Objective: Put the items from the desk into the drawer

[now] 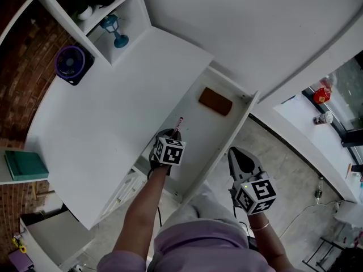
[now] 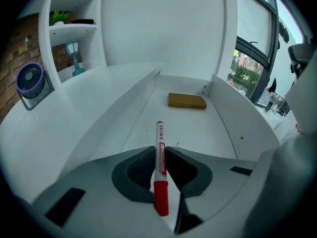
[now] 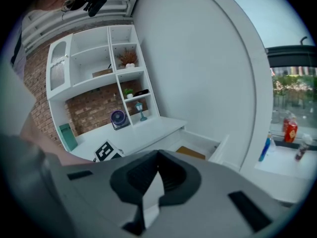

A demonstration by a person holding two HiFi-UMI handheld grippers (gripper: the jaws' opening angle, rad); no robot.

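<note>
My left gripper [image 1: 170, 136] [image 2: 159, 155] is shut on a whiteboard marker [image 2: 160, 165] with a red cap; its white barrel [image 1: 179, 122] points out over the open white drawer [image 1: 238, 126] [image 2: 237, 133]. A flat brown case [image 1: 215, 101] [image 2: 186, 100] lies at the drawer's far end. My right gripper [image 1: 241, 162] [image 3: 157, 175] hangs to the right of the drawer, off the desk, shut with nothing between its jaws. The white desk top [image 1: 102, 129] [image 2: 89, 98] lies to the left of the drawer.
A purple fan [image 1: 70, 63] [image 2: 30, 83] and a blue lantern figure [image 1: 115, 30] [image 2: 74, 58] stand at the desk's back by the white shelves [image 3: 99, 68]. A green book [image 1: 25, 166] rests on a side shelf. A windowsill with bottles [image 1: 322, 98] lies to the right.
</note>
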